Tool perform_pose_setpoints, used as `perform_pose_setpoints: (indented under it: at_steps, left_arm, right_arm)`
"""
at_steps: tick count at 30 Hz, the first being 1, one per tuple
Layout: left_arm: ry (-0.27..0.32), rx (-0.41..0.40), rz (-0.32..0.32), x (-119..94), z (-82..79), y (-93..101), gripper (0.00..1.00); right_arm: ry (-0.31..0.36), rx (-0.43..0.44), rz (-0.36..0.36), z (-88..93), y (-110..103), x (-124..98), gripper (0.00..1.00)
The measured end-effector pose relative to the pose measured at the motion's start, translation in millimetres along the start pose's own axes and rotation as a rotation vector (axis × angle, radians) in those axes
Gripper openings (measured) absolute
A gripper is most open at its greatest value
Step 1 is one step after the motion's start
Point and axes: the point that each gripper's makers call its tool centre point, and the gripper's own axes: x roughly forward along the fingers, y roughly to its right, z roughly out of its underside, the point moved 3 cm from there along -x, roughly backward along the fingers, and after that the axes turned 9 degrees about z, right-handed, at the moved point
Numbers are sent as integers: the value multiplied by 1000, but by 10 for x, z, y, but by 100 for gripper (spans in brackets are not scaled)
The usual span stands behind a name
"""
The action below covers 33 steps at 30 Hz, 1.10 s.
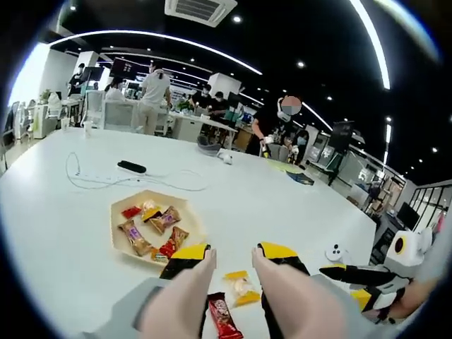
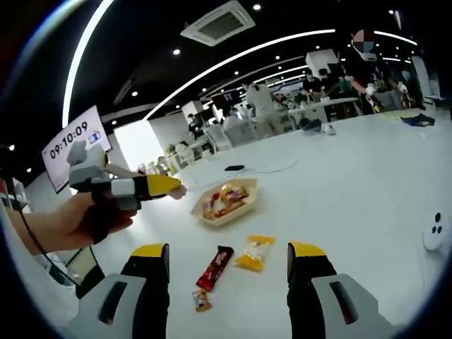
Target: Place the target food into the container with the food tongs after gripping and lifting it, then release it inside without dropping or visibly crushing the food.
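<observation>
In the left gripper view my left gripper [image 1: 233, 253] holds beige food tongs [image 1: 185, 293] between its yellow-tipped jaws. The tong arms stand apart with nothing between them. Below them on the white table lie a yellow-wrapped candy [image 1: 241, 287] and a red candy bar [image 1: 223, 315]. A cardboard tray [image 1: 119, 224] with several wrapped candies sits to the left. My right gripper [image 2: 229, 253] is open and empty above the yellow candy [image 2: 256, 252] and the red bar [image 2: 215, 267], with the tray [image 2: 248, 205] beyond. A hand holds the left gripper [image 2: 159, 186] up left of the tray.
A small wrapped candy [image 2: 203, 300] lies near my right gripper's left jaw. A white round device [image 1: 337, 253] sits to the right. A black power strip [image 1: 132, 167] and white cable lie behind the tray. People work at desks at the back.
</observation>
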Motion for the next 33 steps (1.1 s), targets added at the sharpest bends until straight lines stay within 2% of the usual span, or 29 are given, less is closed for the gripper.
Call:
perform_pose_setpoints:
  at_steps: [4, 9, 11, 15, 18, 24, 29, 33]
  left_arm:
    - [-9, -10, -31, -32, 41, -58, 25]
    - [-27, 5, -73, -102, 181, -108, 25]
    - [-15, -7, -79, -130, 217, -109, 25]
    - [-52, -25, -97, -132, 377, -133, 25]
    - [-79, -25, -94, -119, 485, -115, 25]
    - [-128, -2, -75, -122, 604, -38, 25]
    - [-166, 25, -59, -53, 715, 5, 25]
    - [-200, 40, -52, 22, 821, 34, 25]
  right_arm:
    - [-14, 1, -8, 29, -20, 35, 69]
    - [-46, -16, -46, 114, -127, 105, 68]
    - [-41, -41, -58, 83, -185, 94, 69]
    - [-24, -80, -60, 8, -196, 45, 69]
    - [-19, -20, -18, 30, -84, 15, 68]
    - [-17, 4, 21, 116, -25, -72, 68]
    - [-19, 3, 21, 189, -55, -51, 68]
    - [-19, 10, 5, 179, -89, -52, 68]
